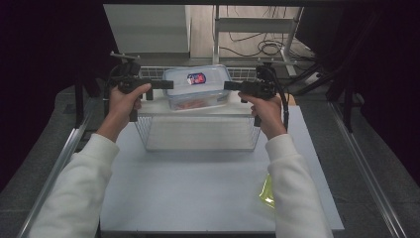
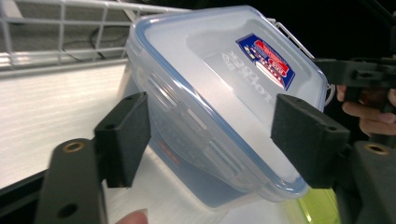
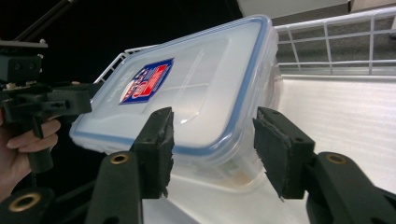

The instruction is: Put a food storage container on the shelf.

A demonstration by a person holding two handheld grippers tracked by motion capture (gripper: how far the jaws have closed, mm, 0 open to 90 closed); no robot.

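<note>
Clearly the box (image 1: 197, 88) is rigid, slick plastic, light with a little food inside — it sits upper centre on the wire shelf (image 1: 198, 133). Left gripper (image 1: 167, 85) and right gripper (image 1: 229, 85) flank its ends, fingers apart, not clamping; grip the rim.

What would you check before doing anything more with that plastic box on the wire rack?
1. Box resting on the rack, not hanging in the air: ok; it sits on the rack's top shelf.
2. Lid closed all round: cannot tell; the blue seal looks seated, the clips are unclear.
3. Left gripper free of the box: ok; pads stand apart from its sides.
4. Right gripper free of the box: ok; a gap shows at each pad.
5. Box level: cannot tell; it looks tilted in both gripper views.
</note>
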